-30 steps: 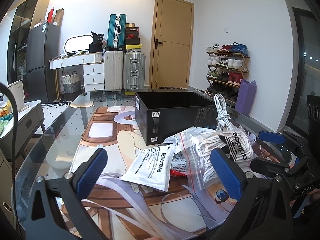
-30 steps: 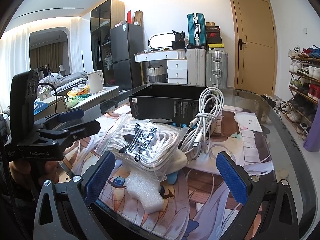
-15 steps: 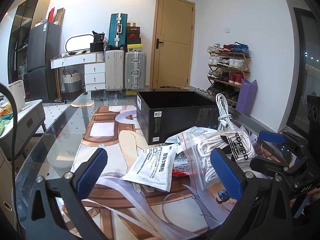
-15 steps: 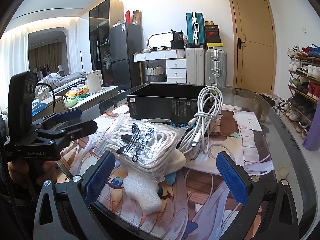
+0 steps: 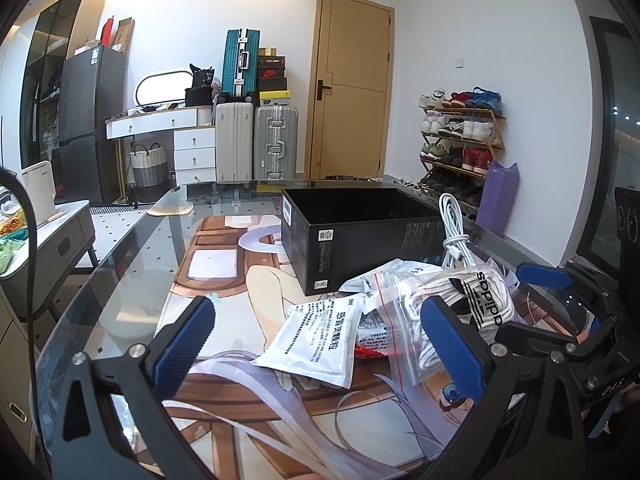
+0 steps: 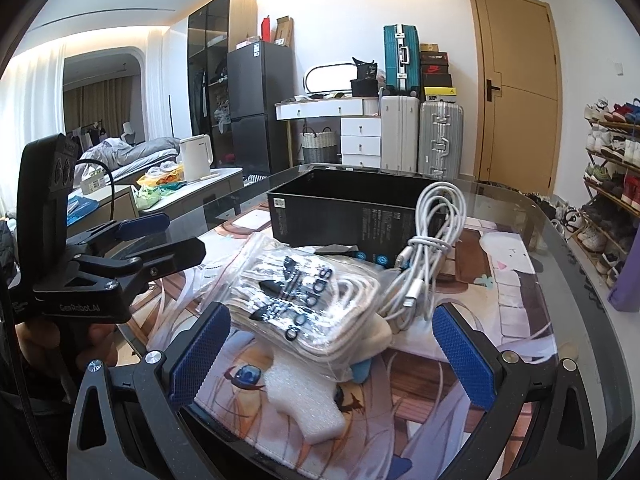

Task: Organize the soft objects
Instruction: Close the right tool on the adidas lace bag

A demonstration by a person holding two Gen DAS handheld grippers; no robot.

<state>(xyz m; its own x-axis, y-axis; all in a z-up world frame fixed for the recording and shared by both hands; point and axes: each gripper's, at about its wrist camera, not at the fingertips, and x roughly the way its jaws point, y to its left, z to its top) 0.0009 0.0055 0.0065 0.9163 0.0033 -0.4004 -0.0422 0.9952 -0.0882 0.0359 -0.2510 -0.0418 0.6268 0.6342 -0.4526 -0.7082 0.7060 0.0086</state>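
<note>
Your table (image 5: 132,248) is glass-topped with a printed mat (image 5: 224,364) across its middle, and everything you need sits on that mat. The black box (image 5: 360,248) stands open toward the table's far edge, and from these views it looks empty. Leaning on its near wall is a coiled white cable (image 6: 432,236), its loop standing upright.

The soft things lie in a loose heap just in front of the box's near wall. The bagged socks (image 6: 304,300) are the top item, a clear zip bag whose long axis runs from the near edge toward the box. Beside it on the left lies a flat white packet (image 5: 320,340), and a foam piece (image 6: 304,396) rests nearest the near edge.

Your right gripper (image 6: 328,352) has its fingers spread wide, empty, and the socks lie straight ahead between them, so this hand looks the nearer one and probably only needs to go forward and down. Your left gripper (image 5: 320,348) is also wide apart and empty, aimed at the packet, with the socks off to its right.
</note>
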